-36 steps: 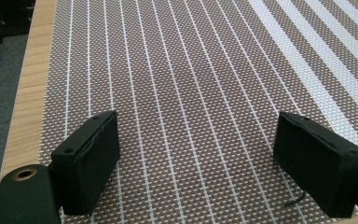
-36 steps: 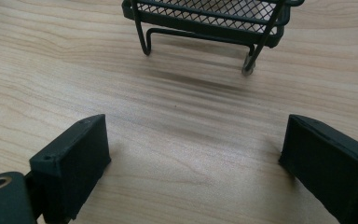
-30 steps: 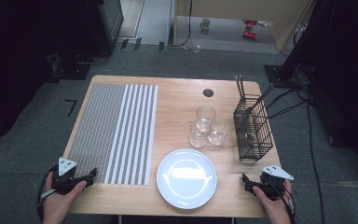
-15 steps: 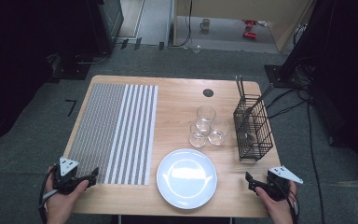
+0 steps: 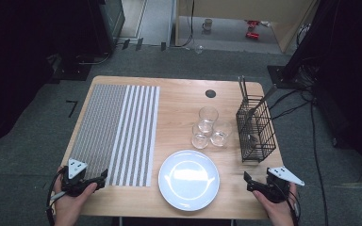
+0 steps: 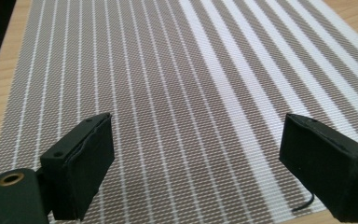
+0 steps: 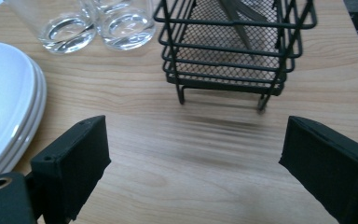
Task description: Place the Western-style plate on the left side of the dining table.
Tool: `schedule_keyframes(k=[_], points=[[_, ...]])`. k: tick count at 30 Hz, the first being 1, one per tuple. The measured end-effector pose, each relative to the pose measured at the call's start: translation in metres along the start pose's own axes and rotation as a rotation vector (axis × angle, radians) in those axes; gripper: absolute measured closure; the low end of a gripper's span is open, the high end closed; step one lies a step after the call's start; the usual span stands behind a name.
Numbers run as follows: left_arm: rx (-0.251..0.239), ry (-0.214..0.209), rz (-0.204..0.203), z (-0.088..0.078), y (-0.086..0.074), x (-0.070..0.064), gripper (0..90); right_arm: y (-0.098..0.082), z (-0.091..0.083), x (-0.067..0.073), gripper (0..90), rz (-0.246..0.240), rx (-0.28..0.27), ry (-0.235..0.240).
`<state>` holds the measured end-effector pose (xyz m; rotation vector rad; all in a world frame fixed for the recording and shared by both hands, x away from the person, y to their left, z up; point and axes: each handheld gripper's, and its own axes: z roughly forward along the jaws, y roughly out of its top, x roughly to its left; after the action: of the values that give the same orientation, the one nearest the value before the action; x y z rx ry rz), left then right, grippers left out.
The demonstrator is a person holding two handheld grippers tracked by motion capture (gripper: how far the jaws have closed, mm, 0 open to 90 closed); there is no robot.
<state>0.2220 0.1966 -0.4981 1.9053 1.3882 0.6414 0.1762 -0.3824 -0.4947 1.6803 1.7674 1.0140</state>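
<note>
Left hand-held gripper [image 5: 101,175] spread, empty, over the striped placemat [image 5: 118,127] at worktop [image 5: 179,96] 9 o'clock; right hand-held gripper [image 5: 248,181] spread, empty, facing wire basket [image 5: 255,134] at 3 o'clock, ready for pickup.

Bright overhead light glares off the white plate [image 5: 188,179]; dark surroundings, gripper views slightly soft.

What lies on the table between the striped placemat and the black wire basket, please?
In the high view, the white plate and three clear glasses stand between the placemat and the basket.
</note>
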Motion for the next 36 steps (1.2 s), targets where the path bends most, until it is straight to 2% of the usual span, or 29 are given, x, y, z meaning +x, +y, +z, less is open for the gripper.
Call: schedule_keyframes(k=[9, 24, 28, 36], points=[[-0.015, -0.022, 0.022, 0.001, 0.004, -0.015, 10.6, 0.002, 0.000, 0.011, 6.8, -0.010, -0.003, 0.035], [-0.027, -0.065, 0.037, 0.003, 0.007, -0.035, 10.6, 0.004, 0.003, 0.030, 6.9, -0.030, 0.000, 0.066], [-0.029, -0.050, 0.071, 0.003, 0.008, -0.041, 10.6, 0.003, 0.005, 0.036, 7.0, -0.041, 0.003, 0.074], [-0.025, -0.075, 0.078, 0.005, 0.009, -0.049, 10.6, 0.002, 0.008, 0.044, 7.1, -0.040, 0.012, 0.092]])
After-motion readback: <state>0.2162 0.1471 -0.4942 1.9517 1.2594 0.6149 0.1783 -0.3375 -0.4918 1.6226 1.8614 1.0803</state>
